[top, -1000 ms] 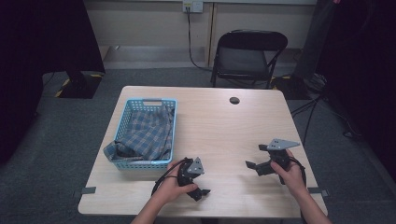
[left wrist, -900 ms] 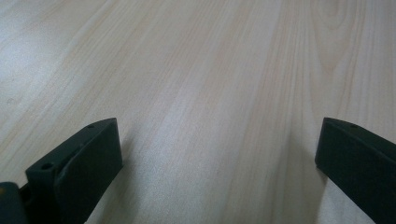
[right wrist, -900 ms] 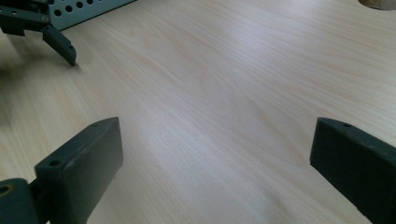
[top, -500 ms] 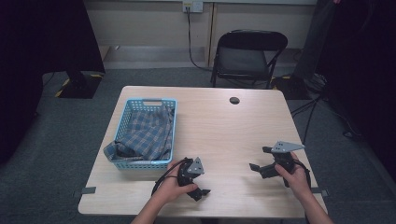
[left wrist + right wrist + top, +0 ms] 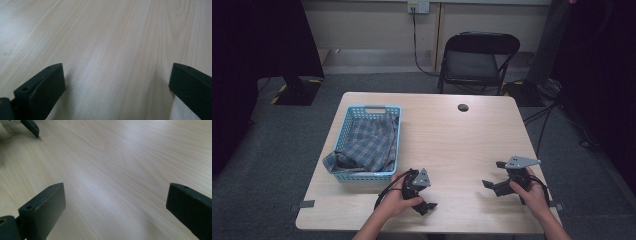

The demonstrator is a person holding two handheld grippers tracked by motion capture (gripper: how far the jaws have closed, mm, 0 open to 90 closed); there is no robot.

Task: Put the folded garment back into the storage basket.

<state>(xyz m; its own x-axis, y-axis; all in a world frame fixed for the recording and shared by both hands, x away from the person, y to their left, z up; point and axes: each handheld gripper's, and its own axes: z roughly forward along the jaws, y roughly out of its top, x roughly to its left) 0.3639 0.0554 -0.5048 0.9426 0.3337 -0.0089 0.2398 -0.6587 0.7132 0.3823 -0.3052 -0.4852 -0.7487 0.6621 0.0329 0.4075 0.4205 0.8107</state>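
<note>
My left gripper (image 5: 431, 192) rests low on the light wooden table (image 5: 452, 140) near its front edge, held by a hand, just right of the basket's near corner. In the left gripper view the left gripper (image 5: 117, 72) is open, with bare wood between its jaws. My right gripper (image 5: 492, 174) sits at the front right of the table, a grey three-cornered plate (image 5: 522, 161) on top. The right gripper (image 5: 116, 188) is also open and holds nothing. One jaw of the left gripper (image 5: 31, 126) shows at the top left of the right gripper view.
A blue plastic basket (image 5: 343, 131) with a plaid cloth (image 5: 369, 142) in it stands at the table's left. A small black round object (image 5: 463, 107) lies near the far edge. A black folding chair (image 5: 477, 60) stands behind the table.
The right gripper has shifted a little toward the table's front right edge. The left gripper has stayed in place.
</note>
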